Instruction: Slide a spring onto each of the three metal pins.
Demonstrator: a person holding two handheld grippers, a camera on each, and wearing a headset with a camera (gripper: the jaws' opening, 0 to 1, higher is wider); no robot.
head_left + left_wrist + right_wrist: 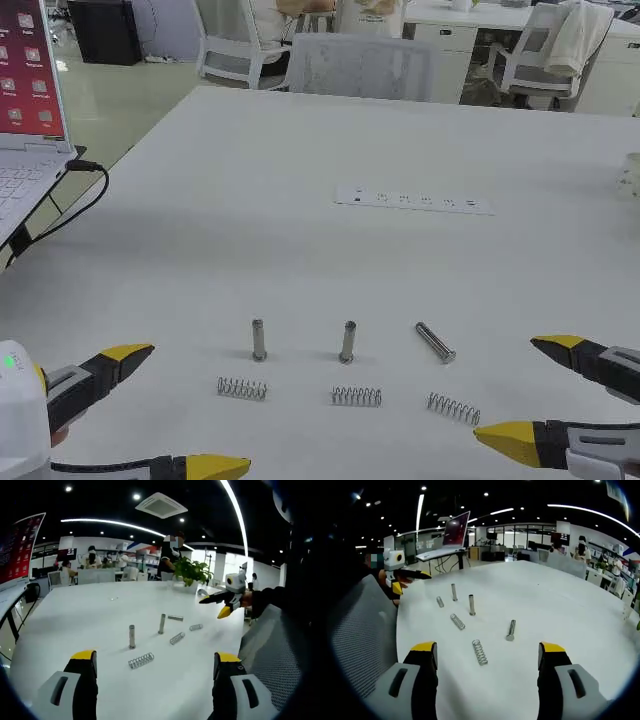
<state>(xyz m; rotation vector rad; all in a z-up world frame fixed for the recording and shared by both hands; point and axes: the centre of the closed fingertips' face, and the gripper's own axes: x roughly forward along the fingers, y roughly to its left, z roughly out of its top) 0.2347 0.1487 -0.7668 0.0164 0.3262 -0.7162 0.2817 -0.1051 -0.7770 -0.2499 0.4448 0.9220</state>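
The worktop (300,160) is white and wide. Three pins stand in a row near its front edge. The left pin (259,340) stands straight up. The middle pin (347,342) stands straight up too. The right pin (435,342) lies on its side at a slant. Its wide end seems to point toward the person, but it is too small to be sure.

A spring lies flat on the worktop just in front of each pin: the left spring (242,388), the middle spring (356,397) and the right spring (453,408). Each spring is apart from its pin.

The left gripper (185,408) is at the bottom left, beside the left spring but not touching it. Its yellow tips are wide apart and nothing is between them. The right gripper (507,388) is at the bottom right, beside the right spring. Its yellow tips are wide apart as well, with nothing between them.

A laptop (25,110) sits at the far left with its screen lit. A black cable (85,205) runs from it. A white power strip (413,199) is farther back on the worktop. A grey chair (360,65) stands at the far edge.
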